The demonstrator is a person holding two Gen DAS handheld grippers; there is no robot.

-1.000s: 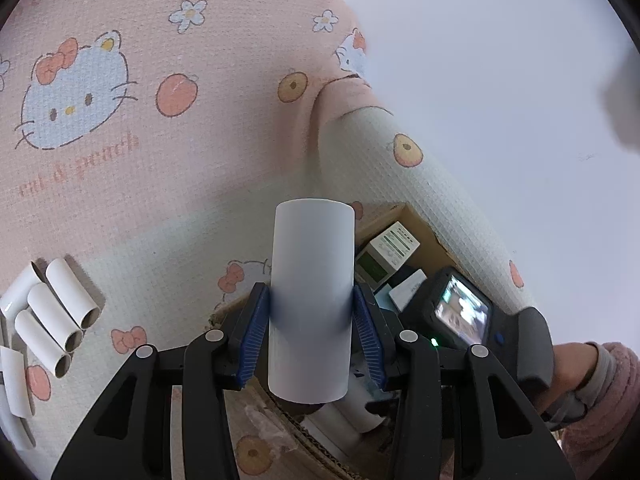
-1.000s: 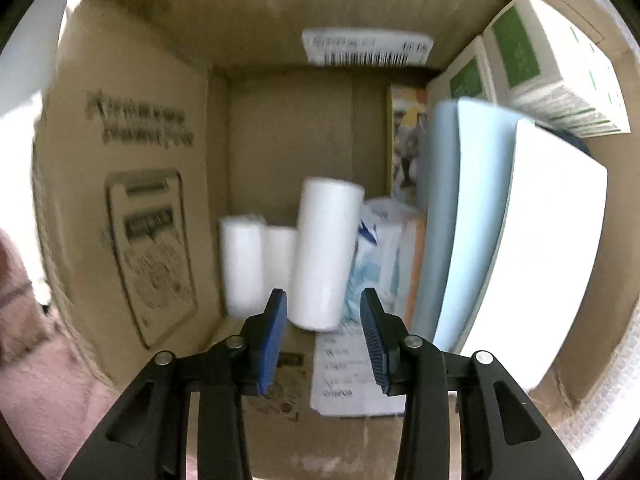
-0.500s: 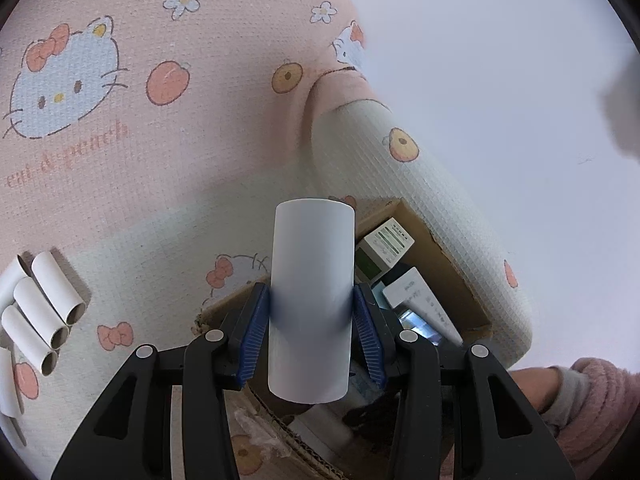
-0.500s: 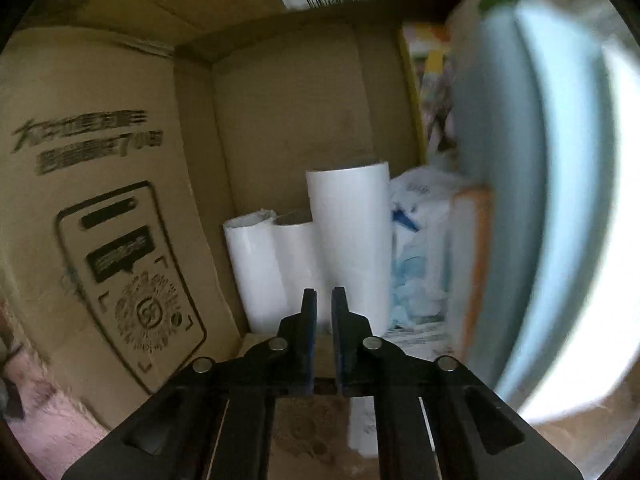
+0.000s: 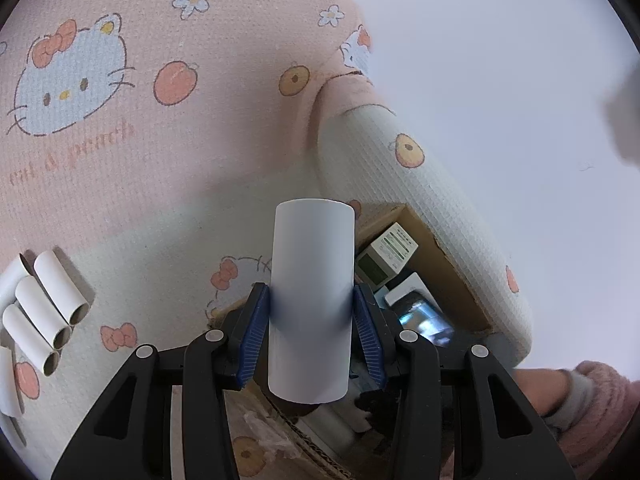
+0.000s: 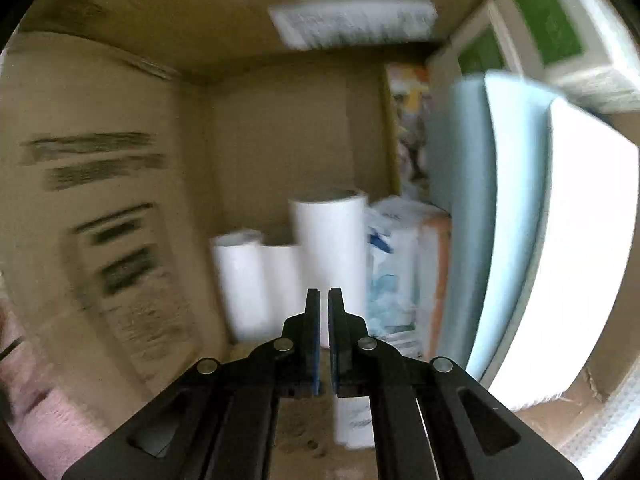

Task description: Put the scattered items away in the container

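Above the patterned blanket (image 5: 120, 184), the left gripper (image 5: 311, 320) clamps an upright white tube (image 5: 311, 300); the cardboard box (image 5: 424, 232) lies at four o'clock of it. Inside the box, the right gripper (image 6: 324, 320) is closed and empty before three standing tubes (image 6: 328, 248).

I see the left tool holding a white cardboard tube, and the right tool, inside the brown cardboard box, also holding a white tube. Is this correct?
Not fully. The left tool does hold a white cardboard tube. But the right tool, inside the brown cardboard box, holds nothing: the right wrist view shows its jaws closed together and empty, with the white tubes standing behind them.
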